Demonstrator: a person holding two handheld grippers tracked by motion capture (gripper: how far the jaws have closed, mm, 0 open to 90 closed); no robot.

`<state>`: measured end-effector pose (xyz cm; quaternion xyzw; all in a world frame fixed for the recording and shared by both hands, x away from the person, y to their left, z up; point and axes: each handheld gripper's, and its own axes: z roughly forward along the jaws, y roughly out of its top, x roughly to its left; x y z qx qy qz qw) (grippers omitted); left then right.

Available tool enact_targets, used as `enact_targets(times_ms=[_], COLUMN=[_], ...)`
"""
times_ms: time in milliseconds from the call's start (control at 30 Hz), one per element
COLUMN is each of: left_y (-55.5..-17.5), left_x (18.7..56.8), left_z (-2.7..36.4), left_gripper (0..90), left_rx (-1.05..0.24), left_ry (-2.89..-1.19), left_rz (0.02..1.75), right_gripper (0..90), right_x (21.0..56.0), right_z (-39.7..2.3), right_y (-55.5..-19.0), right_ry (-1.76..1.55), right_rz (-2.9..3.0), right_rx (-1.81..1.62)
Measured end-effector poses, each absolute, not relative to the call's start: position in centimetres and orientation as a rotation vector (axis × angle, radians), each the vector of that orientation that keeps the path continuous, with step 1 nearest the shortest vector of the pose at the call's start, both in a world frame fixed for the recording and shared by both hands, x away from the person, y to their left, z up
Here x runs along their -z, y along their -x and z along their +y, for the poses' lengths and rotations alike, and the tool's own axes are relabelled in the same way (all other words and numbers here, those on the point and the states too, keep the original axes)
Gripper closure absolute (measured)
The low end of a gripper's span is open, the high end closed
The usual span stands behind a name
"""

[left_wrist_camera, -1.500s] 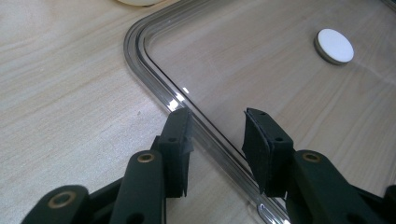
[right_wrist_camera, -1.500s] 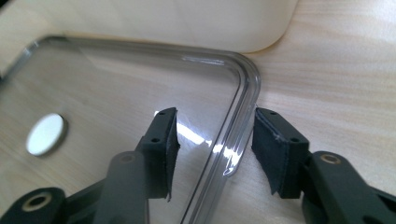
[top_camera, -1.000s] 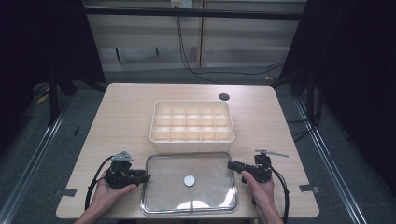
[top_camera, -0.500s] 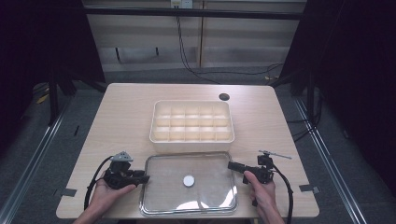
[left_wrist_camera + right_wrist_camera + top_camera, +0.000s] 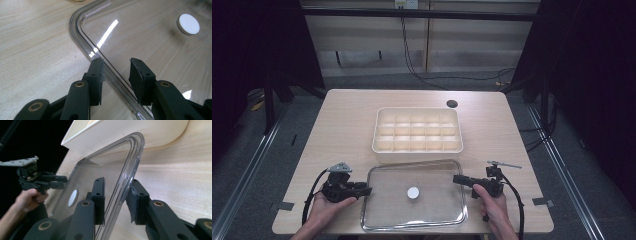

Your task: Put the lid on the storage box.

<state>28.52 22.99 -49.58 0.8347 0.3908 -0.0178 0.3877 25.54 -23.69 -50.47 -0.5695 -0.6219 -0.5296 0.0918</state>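
Observation:
A clear lid (image 5: 432, 212) with a white knob (image 5: 413, 192) lies flat on the table's front. My left gripper (image 5: 368, 190) is at its left edge. In the left gripper view the lid's rim (image 5: 82, 30) runs between the open jaws of that gripper (image 5: 116, 67), with gaps on both sides. My right gripper (image 5: 455, 179) is at the lid's right edge. Its jaws (image 5: 116, 187) have just been closing around the lid's rim (image 5: 132, 157). One pad (image 5: 133, 202) meets the rim and the other stands a little off it.
A cream compartment box (image 5: 417, 150) stands just behind the lid, mid-table. A small black disc (image 5: 452, 103) sits near the far edge. Cables trail from both grippers toward the front edge. Dark floor and frames surround the table (image 5: 347, 125).
The right gripper's jaws look slightly narrower around the lid's right rim. Both hands, the lid and the box stay where they were.

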Motion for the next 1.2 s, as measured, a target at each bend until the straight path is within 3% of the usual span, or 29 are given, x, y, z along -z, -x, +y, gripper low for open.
enact_targets(times_ms=[400, 833, 1200], left_y=[-28.7, -28.8, -28.9], left_x=[49.6, 49.6, 49.7], left_z=[23.2, 23.3, 23.3], left_gripper=[60.1, 44.3, 47.7], left_rx=[0.059, 0.09, 0.15], left_ry=[-2.106, -2.078, -2.023], left_rz=[1.005, 1.019, 1.015], right_gripper=[72.1, 75.5, 73.7], right_x=[50.5, 49.9, 49.7], right_z=[-23.8, -24.0, -23.8], right_y=[-25.8, -25.4, -25.4], right_ry=[1.63, 1.595, 1.625], right_rz=[-1.858, -1.876, -1.936], right_rx=[1.549, 1.578, 1.553])
